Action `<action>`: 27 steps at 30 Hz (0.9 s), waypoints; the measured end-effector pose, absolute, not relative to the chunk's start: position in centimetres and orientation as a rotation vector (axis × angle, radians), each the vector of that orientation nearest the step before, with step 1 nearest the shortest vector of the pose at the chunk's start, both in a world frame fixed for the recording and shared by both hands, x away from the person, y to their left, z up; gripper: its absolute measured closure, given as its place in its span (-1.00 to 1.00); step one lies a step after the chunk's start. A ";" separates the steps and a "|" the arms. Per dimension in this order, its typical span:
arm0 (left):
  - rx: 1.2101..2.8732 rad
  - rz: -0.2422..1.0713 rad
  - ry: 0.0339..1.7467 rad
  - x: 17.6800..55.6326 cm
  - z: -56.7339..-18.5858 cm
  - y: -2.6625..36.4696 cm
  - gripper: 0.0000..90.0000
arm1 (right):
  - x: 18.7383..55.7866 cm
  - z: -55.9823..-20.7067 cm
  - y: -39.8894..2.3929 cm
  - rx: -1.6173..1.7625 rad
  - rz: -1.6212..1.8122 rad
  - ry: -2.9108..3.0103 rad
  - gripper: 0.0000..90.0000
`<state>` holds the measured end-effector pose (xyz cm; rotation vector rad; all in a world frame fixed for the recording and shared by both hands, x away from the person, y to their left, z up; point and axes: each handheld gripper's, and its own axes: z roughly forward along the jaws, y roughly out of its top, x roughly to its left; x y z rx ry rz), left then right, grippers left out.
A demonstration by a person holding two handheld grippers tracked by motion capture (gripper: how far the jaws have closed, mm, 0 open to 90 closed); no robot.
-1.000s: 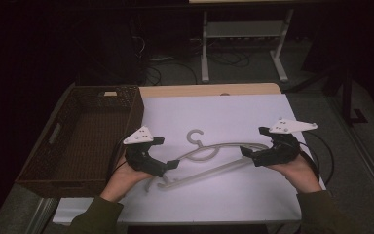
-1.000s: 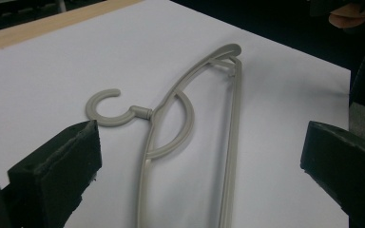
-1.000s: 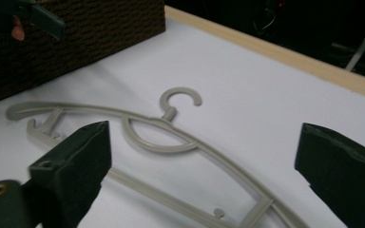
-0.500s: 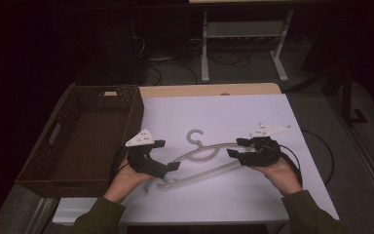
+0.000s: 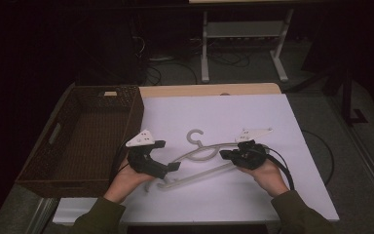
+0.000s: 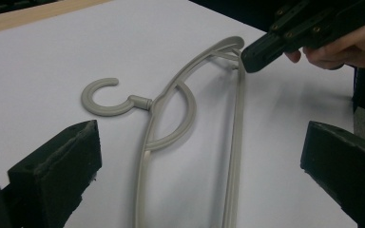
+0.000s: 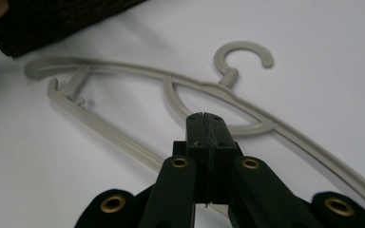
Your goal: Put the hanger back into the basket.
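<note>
High view shows a grey plastic hanger (image 5: 202, 158) lying flat on the white sheet (image 5: 272, 117) that covers the bench, its hook (image 5: 194, 136) pointing away from the person. The right gripper (image 5: 225, 154) sits at the hanger's right end, and in the right gripper view its jaws are pressed together with nothing between them, the hanger (image 7: 171, 95) lying just beyond their tips. The left gripper (image 5: 173, 167) is at the hanger's left end; the left gripper view shows its jaws spread wide, with the hanger (image 6: 190, 123) on the sheet between and ahead of them. A brown woven basket (image 5: 63, 146) stands at the bench's left edge, beside the left hand (image 5: 126, 178).
</note>
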<state>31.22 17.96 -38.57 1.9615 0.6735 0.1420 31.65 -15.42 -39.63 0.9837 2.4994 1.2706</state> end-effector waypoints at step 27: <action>1.962 0.143 0.675 31.2 -38.6 17.8 -1.00 | 31.6 -42.8 -14.7 0.976 1.073 2.627 0.99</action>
